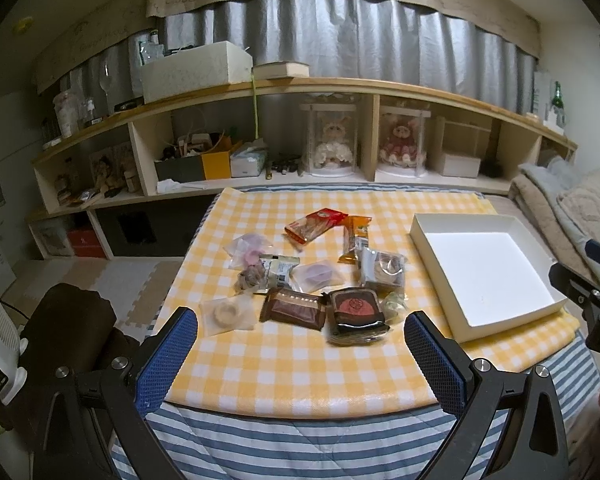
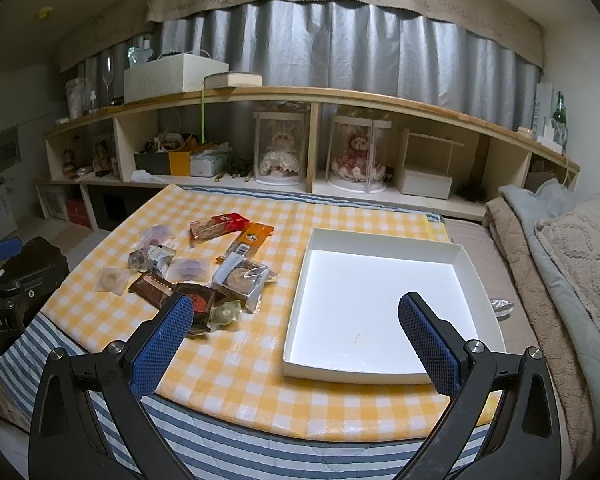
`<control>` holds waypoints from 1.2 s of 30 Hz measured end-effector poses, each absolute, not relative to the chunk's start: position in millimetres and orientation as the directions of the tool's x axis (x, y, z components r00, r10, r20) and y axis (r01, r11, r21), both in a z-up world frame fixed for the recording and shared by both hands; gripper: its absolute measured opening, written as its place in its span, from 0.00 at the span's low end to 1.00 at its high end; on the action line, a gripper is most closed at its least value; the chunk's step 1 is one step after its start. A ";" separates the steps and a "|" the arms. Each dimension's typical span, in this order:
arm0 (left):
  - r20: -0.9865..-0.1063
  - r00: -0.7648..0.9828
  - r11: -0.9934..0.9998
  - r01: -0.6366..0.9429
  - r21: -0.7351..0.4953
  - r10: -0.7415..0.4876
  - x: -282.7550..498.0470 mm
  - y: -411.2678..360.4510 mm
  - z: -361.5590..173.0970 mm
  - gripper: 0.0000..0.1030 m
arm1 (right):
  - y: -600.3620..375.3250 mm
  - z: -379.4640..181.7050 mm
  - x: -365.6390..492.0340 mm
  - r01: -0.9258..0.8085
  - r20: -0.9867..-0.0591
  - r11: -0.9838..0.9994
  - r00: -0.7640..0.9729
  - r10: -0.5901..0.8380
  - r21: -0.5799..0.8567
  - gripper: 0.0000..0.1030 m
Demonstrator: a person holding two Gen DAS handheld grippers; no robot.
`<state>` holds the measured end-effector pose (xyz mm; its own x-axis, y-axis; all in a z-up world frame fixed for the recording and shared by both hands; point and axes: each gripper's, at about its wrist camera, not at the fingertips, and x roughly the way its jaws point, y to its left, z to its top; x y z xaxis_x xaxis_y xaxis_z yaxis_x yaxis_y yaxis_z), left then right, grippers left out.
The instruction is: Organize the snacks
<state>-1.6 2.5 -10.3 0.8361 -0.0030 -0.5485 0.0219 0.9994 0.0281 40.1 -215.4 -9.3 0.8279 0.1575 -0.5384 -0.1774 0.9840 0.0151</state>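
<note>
Cellophane-wrapped snacks [image 1: 308,276] lie in a loose cluster on the yellow-checked tablecloth [image 1: 292,364], left of centre, none inside the white tray [image 2: 380,300]. A red packet [image 1: 316,224] sits nearest the far edge; a dark square packet [image 1: 356,314] sits nearest the near edge. The tray is bare inside and rests by the table's right edge, apart from the cluster. Left gripper [image 1: 300,344] hangs above the near edge, released and holding nothing. Right gripper [image 2: 296,332] hangs likewise, spread wide, unloaded.
</note>
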 end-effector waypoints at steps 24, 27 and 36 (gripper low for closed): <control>-0.553 0.833 1.000 0.015 0.023 0.000 0.9 1.0 -6.5 1.00 | -214.6 -10.8 40.0 -0.178 -0.541 0.984 0.826 0.159 0.017 1.00; -0.553 0.833 1.000 0.014 0.022 0.001 0.6 0.5 -6.7 1.00 | -214.4 -10.9 39.8 -0.178 -0.542 0.984 0.826 0.158 0.016 1.00; -0.554 0.833 1.000 0.016 0.022 -0.001 0.8 0.6 -6.5 1.00 | -214.3 -11.2 39.8 -0.178 -0.543 0.984 0.825 0.159 0.017 1.00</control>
<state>0.8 0.6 -6.5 0.8327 -0.0008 -0.5538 0.0156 0.9996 0.0221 39.8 -214.3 -11.2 0.8246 0.1586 -0.5431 -0.1781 0.9839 0.0169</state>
